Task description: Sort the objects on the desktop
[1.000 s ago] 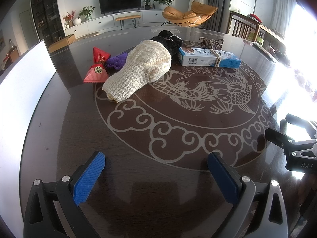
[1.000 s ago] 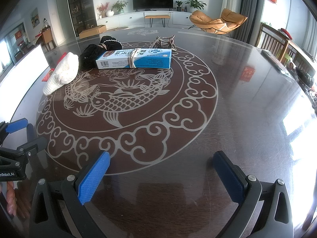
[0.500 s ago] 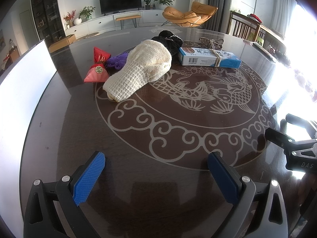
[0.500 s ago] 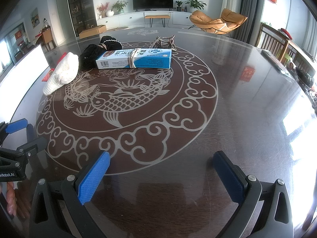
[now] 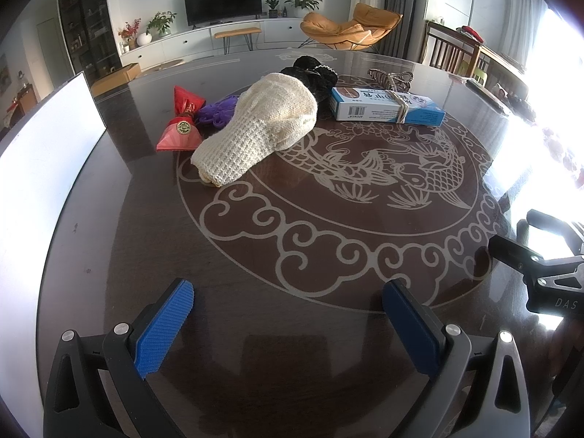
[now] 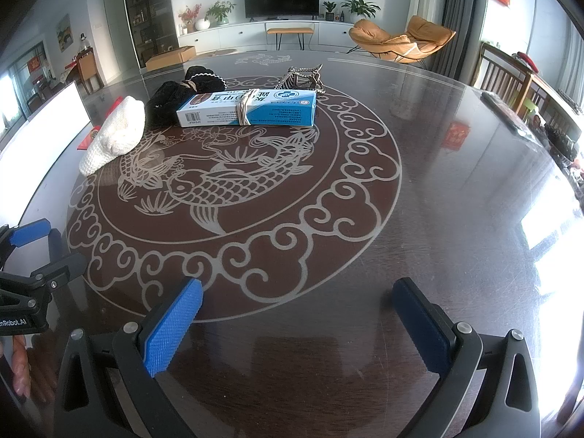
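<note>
On the dark round table (image 5: pixel 292 255) lie a cream knitted hat (image 5: pixel 261 127), a red pouch (image 5: pixel 182 122), a purple item (image 5: pixel 217 113), a black fabric item (image 5: pixel 314 76), a blue-and-white box bound with a band (image 5: pixel 387 109) and a zebra-striped clip (image 5: pixel 390 78). The hat (image 6: pixel 116 135), the box (image 6: pixel 248 111), the black item (image 6: pixel 179 100) and the clip (image 6: pixel 303 76) also show in the right wrist view. My left gripper (image 5: pixel 288 310) is open and empty above the table's near part. My right gripper (image 6: pixel 299 314) is open and empty, also near the front.
A white board (image 5: pixel 40 168) stands along the table's left edge. The right gripper's body (image 5: pixel 547 273) shows at the right of the left wrist view. A dark flat object (image 6: pixel 511 113) lies at the table's far right. Chairs stand beyond the right edge.
</note>
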